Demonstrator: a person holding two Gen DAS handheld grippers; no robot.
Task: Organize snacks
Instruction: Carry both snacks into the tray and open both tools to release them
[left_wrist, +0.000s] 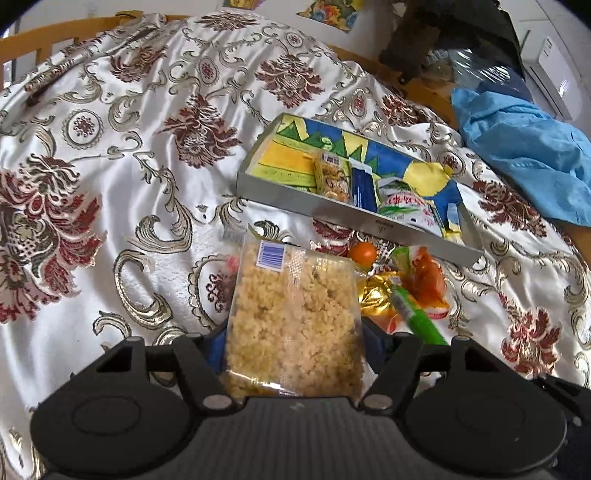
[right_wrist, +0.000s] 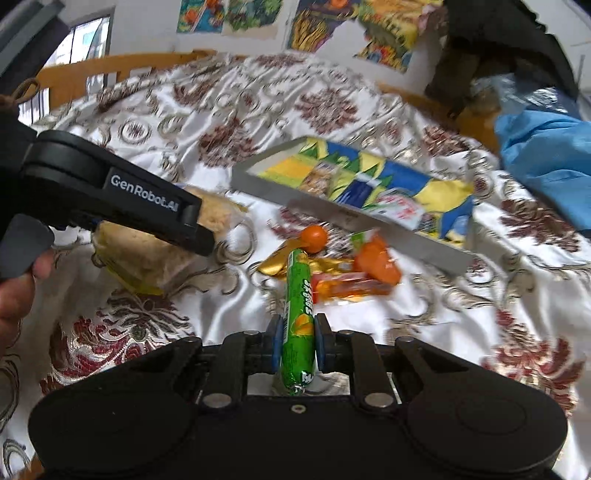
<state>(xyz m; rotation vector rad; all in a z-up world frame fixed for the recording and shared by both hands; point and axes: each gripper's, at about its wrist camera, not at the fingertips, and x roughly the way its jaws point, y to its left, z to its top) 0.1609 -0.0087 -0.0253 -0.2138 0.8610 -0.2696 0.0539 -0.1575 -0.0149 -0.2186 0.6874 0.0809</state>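
My left gripper (left_wrist: 295, 350) is shut on a clear packet of yellow crumbly snack (left_wrist: 295, 317) and holds it above the bedspread; it also shows in the right wrist view (right_wrist: 147, 254). My right gripper (right_wrist: 297, 347) is shut on a green candy roll (right_wrist: 298, 314), also seen in the left wrist view (left_wrist: 417, 314). A grey tray with a colourful liner (left_wrist: 332, 206) (right_wrist: 314, 201) lies ahead and holds several snack packets (left_wrist: 332, 177). Loose snacks lie before the tray: an orange ball (right_wrist: 314, 236), a gold wrapper (right_wrist: 273, 266) and orange packets (right_wrist: 354, 284).
A white satin bedspread with a red and gold pattern (left_wrist: 129, 147) covers the bed. A wooden bed rail (right_wrist: 110, 66) runs along the back. A blue cloth (left_wrist: 528, 147) lies at the right. Posters hang on the wall (right_wrist: 229, 14).
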